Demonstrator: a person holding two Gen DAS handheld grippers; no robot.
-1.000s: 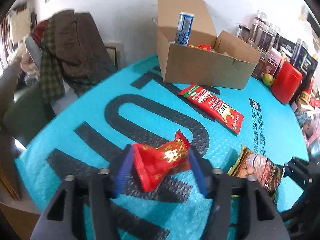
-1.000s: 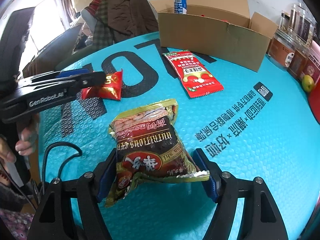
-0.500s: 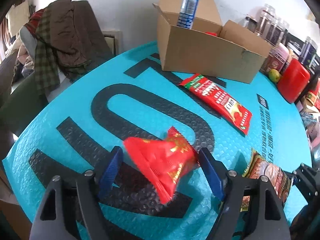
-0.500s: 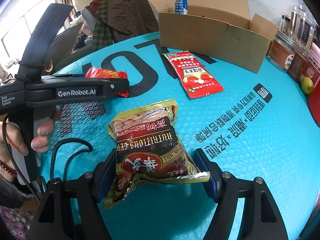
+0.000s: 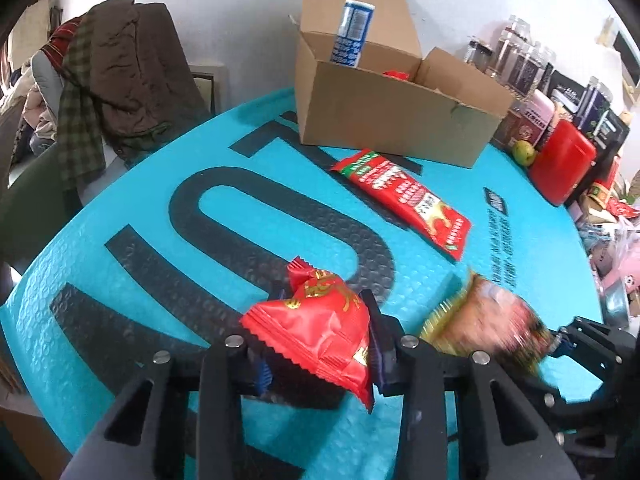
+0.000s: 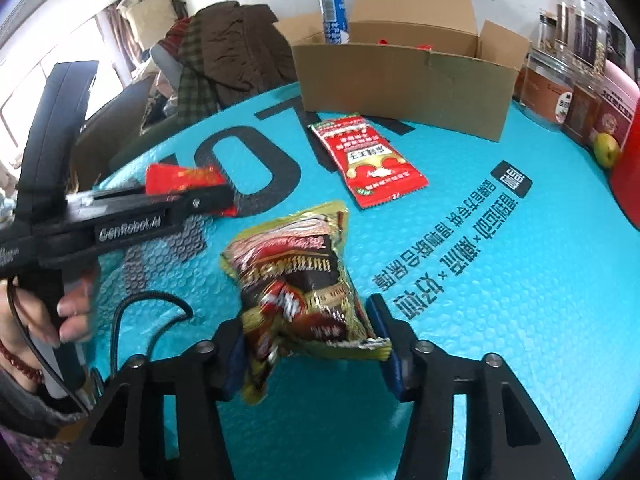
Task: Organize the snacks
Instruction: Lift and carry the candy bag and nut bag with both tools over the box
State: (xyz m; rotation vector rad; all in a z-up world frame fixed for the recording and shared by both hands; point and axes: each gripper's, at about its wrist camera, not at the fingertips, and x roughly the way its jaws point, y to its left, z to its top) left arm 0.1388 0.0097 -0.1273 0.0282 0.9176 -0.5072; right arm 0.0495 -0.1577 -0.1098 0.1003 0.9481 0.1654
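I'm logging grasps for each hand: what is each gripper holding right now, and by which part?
The left gripper is closing on the red packet across its middle; the right gripper is closing on the brown-and-gold packet across its lower half.

The left gripper is seen closing on a red snack packet, its blue pads pressed against both sides. A gold and brown packet, blurred, is held by the right gripper at lower right. A long red packet lies flat on the teal mat, near the open cardboard box.
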